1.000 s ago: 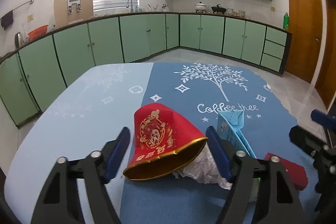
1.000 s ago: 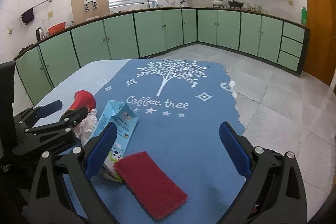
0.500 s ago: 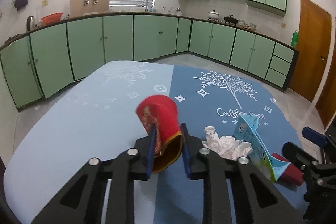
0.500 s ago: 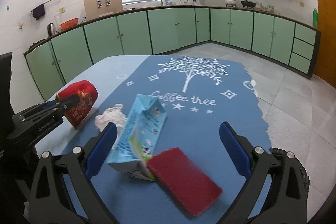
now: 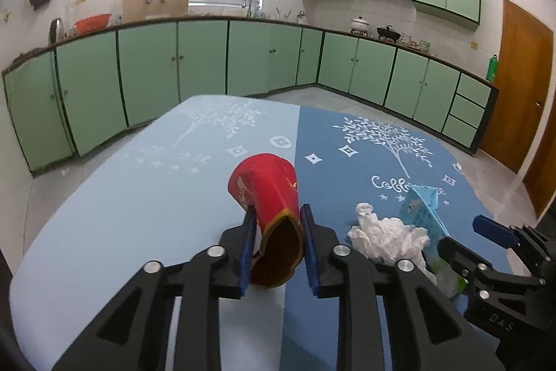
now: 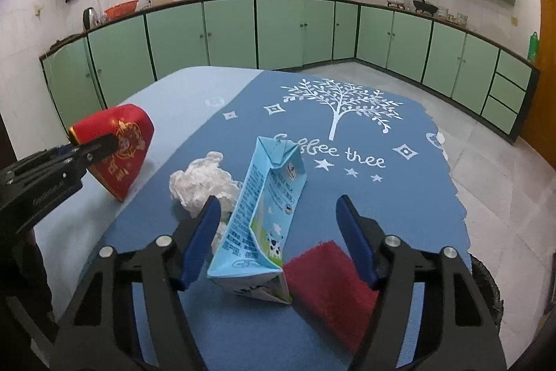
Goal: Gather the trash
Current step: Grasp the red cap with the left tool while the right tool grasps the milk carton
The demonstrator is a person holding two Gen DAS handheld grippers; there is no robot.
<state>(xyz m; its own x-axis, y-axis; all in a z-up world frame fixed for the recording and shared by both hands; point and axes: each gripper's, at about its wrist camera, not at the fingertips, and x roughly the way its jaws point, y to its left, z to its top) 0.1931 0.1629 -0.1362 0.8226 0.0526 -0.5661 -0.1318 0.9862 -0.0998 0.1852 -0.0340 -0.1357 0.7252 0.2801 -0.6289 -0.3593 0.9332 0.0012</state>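
Note:
My left gripper (image 5: 276,214) is shut on a red paper cup (image 5: 267,193) with gold print, squeezed flat and held above the table; the cup also shows at the left of the right wrist view (image 6: 118,145). A crumpled white tissue (image 6: 199,183) lies on the blue cloth, also seen in the left wrist view (image 5: 385,237). A light blue milk carton (image 6: 264,214) lies beside the tissue. My right gripper (image 6: 278,207) is open, its jaws on either side of the carton, apart from it.
A dark red scouring pad (image 6: 326,280) lies against the carton's near end. The table (image 5: 121,197) has a light blue and dark blue cloth. Green kitchen cabinets (image 5: 208,58) run along the walls. A black bin rim (image 6: 486,280) shows below the table's right edge.
My left gripper closed on the red cup and lifted it off the tissue, toward the left. My right gripper moved forward over the carton, still open.

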